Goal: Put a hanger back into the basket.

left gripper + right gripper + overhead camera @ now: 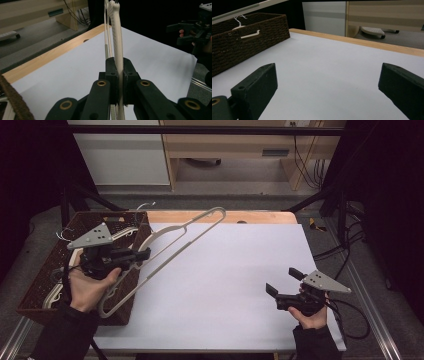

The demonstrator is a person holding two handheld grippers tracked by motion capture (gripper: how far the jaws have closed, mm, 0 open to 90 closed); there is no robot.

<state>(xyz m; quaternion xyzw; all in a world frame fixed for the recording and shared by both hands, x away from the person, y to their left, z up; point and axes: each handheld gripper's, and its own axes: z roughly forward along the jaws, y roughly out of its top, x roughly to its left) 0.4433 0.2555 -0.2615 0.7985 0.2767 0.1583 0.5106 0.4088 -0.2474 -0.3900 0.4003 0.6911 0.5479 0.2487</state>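
Observation:
My left gripper (142, 254) is shut on a cream plastic hanger (175, 237) and holds it in the air, tilted, over the right edge of the brown wicker basket (45, 275). In the left gripper view the hanger's bar (119, 50) is pinched between the black pads (111, 72) and runs up and away. Its hook end (217, 212) points to the far side of the table. My right gripper (282, 281) is open, with nothing between its jaws, low over the white sheet (225, 280) at the near right. In the right gripper view the gripper (327, 87) has its jaws wide apart.
More cream hangers (122, 234) lie in the basket at the table's left. The white sheet covers most of the wooden tabletop (260, 216). Black frame bars and cables stand at the right. A desk and cabinet are beyond the table.

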